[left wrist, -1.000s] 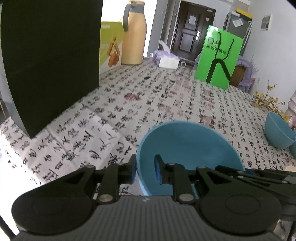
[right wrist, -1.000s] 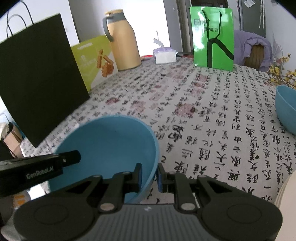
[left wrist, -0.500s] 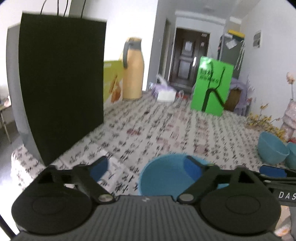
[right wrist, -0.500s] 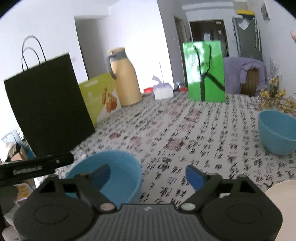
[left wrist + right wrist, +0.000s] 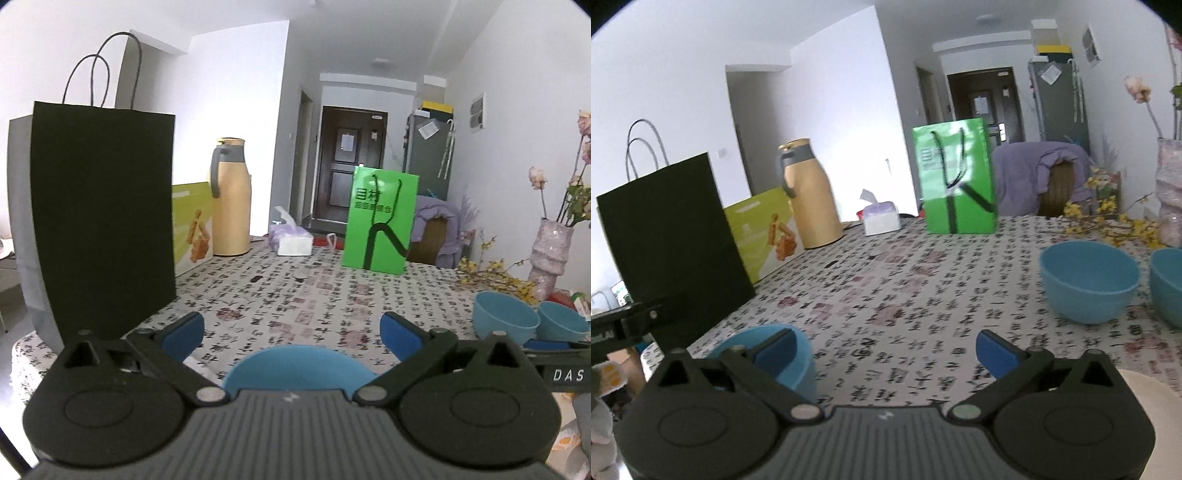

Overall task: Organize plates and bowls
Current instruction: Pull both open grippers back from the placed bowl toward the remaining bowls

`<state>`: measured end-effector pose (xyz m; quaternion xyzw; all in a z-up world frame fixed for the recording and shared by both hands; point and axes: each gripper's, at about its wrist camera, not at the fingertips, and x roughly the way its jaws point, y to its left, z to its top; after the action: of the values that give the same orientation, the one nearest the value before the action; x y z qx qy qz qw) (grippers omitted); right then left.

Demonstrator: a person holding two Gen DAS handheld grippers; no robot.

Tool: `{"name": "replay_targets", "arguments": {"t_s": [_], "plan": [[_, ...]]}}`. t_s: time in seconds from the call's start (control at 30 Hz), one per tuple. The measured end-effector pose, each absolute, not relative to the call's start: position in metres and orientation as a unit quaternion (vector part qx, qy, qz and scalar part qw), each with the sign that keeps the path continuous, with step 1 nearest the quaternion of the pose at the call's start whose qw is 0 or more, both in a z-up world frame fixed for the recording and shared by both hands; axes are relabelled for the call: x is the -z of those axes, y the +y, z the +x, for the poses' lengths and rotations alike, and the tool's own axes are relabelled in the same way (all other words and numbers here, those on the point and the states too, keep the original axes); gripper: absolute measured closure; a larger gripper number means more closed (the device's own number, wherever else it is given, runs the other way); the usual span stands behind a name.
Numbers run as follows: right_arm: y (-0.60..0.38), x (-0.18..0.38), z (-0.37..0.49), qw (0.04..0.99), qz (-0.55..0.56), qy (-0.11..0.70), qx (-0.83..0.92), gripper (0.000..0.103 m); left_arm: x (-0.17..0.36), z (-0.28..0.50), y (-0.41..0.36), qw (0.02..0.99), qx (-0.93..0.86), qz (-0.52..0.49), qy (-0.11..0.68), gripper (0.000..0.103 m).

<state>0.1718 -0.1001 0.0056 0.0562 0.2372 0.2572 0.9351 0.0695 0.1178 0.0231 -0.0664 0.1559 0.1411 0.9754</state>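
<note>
A blue bowl [image 5: 299, 365] rests on the calligraphy-print tablecloth [image 5: 295, 295], just below my left gripper [image 5: 291, 332], which stands wide open and above it with nothing between its fingers. In the right wrist view the same bowl [image 5: 803, 365] lies low on the left, partly behind one finger. My right gripper [image 5: 884, 349] is to the right of the bowl, its jaws opening wide and holding nothing. Two more blue bowls [image 5: 1087, 280] [image 5: 1167, 284] sit side by side at the right. A cream plate [image 5: 1145, 398] shows at the lower right corner.
A tall black paper bag [image 5: 99, 221] stands at the left edge of the table. Behind it are a yellow-green box [image 5: 192, 225] and a tan thermos [image 5: 231, 199]. A tissue pack [image 5: 290, 240] and a green bag [image 5: 380, 221] stand at the back, and a vase [image 5: 550, 254] with flowers at the right.
Both grippers were shut on the blue bowl's rim and have opened and let go. Both have drawn back and upward, and the bowl stays on the table.
</note>
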Motion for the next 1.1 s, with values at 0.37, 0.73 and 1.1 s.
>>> {"name": "replay_targets", "arguments": {"t_s": [0.37,0.73,1.1], "plan": [[-0.142,-0.018,0.182,0.947,0.043,0.215,-0.234,0.000,-0.025,0.077,0.098,0.978,-0.143,-0.053,0.144,0.000],[-0.165,-0.038,0.199,0.954,0.016,0.197,-0.223,0.000,-0.028,0.097,0.079,0.978,-0.146,-0.041,0.141,0.000],[-0.185,-0.039,0.219,0.949,0.031,0.205,-0.239,0.000,-0.026,0.116,0.063,0.977,-0.150,-0.035,0.150,0.000]]}}
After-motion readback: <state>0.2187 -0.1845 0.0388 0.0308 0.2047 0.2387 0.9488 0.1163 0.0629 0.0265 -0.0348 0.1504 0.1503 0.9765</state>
